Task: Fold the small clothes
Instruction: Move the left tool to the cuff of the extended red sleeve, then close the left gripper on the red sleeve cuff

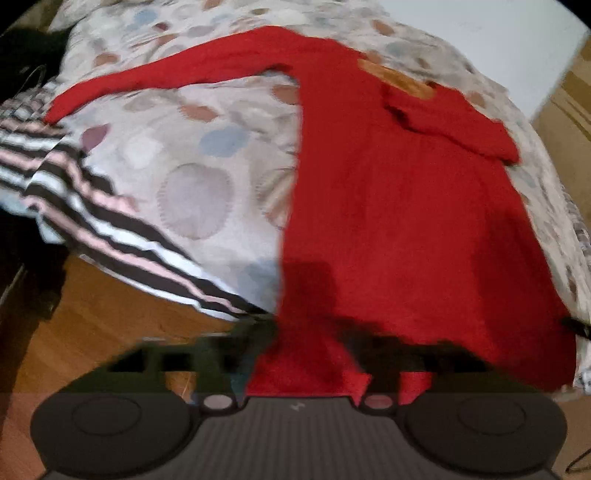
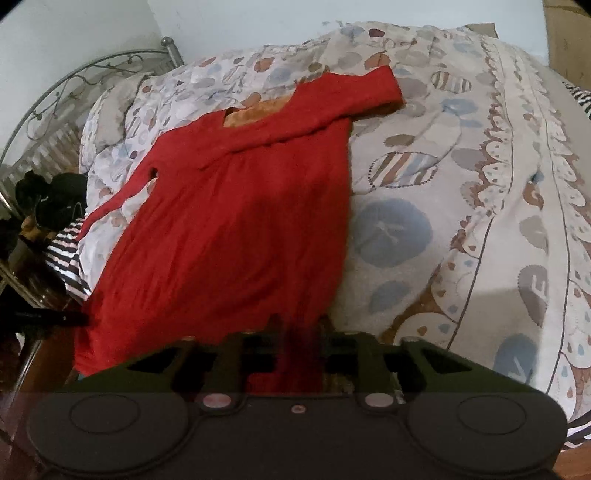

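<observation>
A red long-sleeved garment [image 1: 399, 206] lies spread on a patterned bed cover [image 1: 192, 158]. One sleeve stretches out to the left; the other is folded across the chest. An orange lining shows at the neck [image 1: 402, 79]. My left gripper [image 1: 310, 332] is shut on the garment's hem at its left corner. In the right wrist view the same garment [image 2: 236, 221] lies on the bed, and my right gripper [image 2: 299, 325] is shut on its hem at the right corner. The view is blurred.
A striped black, white and pink cloth [image 1: 85, 199] lies at the bed's left edge over a wooden floor [image 1: 92, 332]. A metal bed frame [image 2: 74, 81] and dark clutter [image 2: 48, 203] stand at the left. A white wall [image 1: 498, 33] is behind.
</observation>
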Action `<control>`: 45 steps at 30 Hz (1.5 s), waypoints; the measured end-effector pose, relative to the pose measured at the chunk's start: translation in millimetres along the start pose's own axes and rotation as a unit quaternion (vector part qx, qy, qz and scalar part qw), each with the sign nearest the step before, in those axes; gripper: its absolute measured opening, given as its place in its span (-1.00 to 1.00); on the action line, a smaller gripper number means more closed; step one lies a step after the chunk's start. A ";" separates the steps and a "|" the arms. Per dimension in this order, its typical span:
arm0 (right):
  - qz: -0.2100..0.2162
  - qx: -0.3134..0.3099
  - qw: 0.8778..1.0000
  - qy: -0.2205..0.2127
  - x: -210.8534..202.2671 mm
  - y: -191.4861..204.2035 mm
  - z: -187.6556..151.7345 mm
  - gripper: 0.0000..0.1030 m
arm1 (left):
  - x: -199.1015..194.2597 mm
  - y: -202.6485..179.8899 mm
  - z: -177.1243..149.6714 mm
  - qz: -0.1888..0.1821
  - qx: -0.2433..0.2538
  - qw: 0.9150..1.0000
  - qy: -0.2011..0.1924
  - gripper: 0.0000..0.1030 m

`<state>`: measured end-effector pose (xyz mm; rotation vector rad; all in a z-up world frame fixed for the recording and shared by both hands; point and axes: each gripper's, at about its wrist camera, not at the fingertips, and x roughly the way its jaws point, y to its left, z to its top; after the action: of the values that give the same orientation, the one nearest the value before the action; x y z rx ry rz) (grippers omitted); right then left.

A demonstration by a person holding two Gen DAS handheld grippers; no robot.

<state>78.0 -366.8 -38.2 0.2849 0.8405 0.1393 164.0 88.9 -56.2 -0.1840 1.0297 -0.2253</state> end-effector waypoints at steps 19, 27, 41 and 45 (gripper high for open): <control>0.006 -0.015 0.997 -0.082 67.2 43.9 73.8 0.99 | 41.9 185.9 178.6 -0.009 -0.400 0.885 -0.240 0.99; -0.024 -0.028 0.997 -0.064 85.1 51.1 66.5 0.99 | 107.0 241.9 203.1 0.029 -0.521 0.829 -0.200 0.73; -0.026 0.007 0.998 -0.058 89.4 39.3 56.4 0.99 | 67.8 216.2 230.6 0.126 -0.415 0.864 -0.255 -0.90; -0.017 0.006 0.998 -0.060 85.2 39.5 54.3 0.99 | 57.2 203.9 241.3 0.147 -0.396 0.873 -0.243 -0.90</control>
<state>174.7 -319.8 -52.7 0.2877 0.7260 0.0846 420.8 280.5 -34.2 -0.7812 0.5795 0.5223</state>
